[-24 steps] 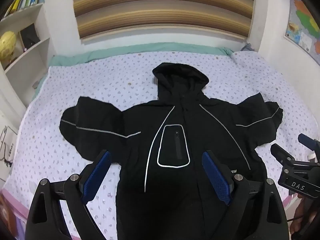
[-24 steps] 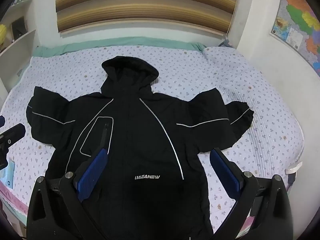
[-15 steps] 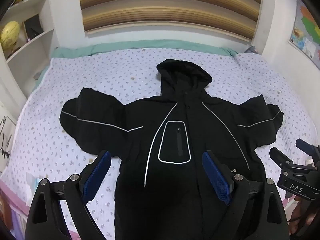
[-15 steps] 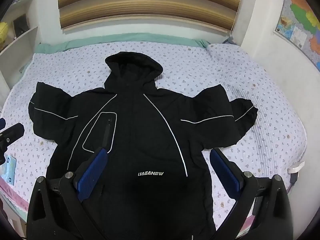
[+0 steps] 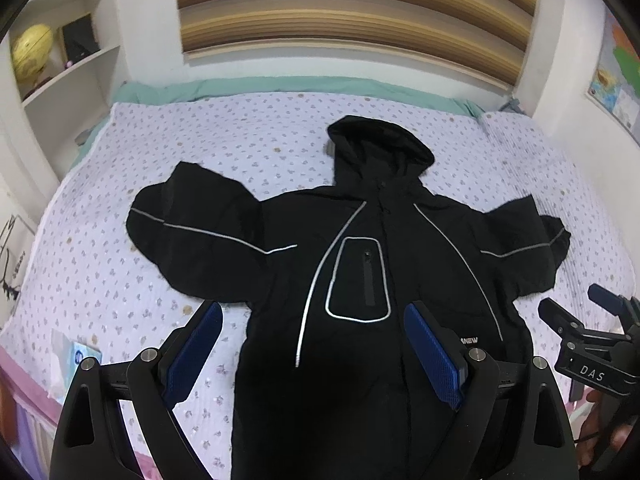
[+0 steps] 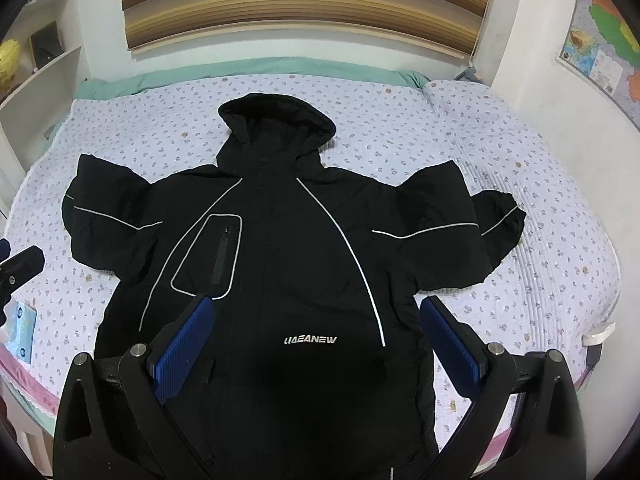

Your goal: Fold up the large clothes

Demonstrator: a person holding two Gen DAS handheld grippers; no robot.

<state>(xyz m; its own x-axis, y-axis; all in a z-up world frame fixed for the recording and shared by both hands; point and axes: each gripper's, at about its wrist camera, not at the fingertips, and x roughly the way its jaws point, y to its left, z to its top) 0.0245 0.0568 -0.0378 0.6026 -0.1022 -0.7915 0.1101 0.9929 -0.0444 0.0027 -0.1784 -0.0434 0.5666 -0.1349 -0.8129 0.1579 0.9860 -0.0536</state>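
Note:
A black hooded jacket (image 5: 360,272) (image 6: 288,248) with grey reflective piping lies flat and face up on the bed, hood toward the far wall, both sleeves spread out sideways. My left gripper (image 5: 314,344) hovers open above its lower left front, blue pads wide apart, nothing between them. My right gripper (image 6: 316,340) hangs open above the lower right front, over the white chest lettering, also holding nothing. In the left wrist view the right gripper (image 5: 588,340) shows at the right edge. The jacket's hem is hidden below both views.
The bed (image 5: 120,272) has a lilac dotted quilt and a green edge at the wall. White shelves (image 5: 68,80) with a yellow globe stand left. A map (image 6: 600,40) hangs on the right wall. A blue packet (image 6: 20,320) lies at the bed's near left edge.
Both grippers have drawn back and tilted slightly, so the jacket sits lower and a bit further right in each view. The jacket itself has not moved; both stay open.

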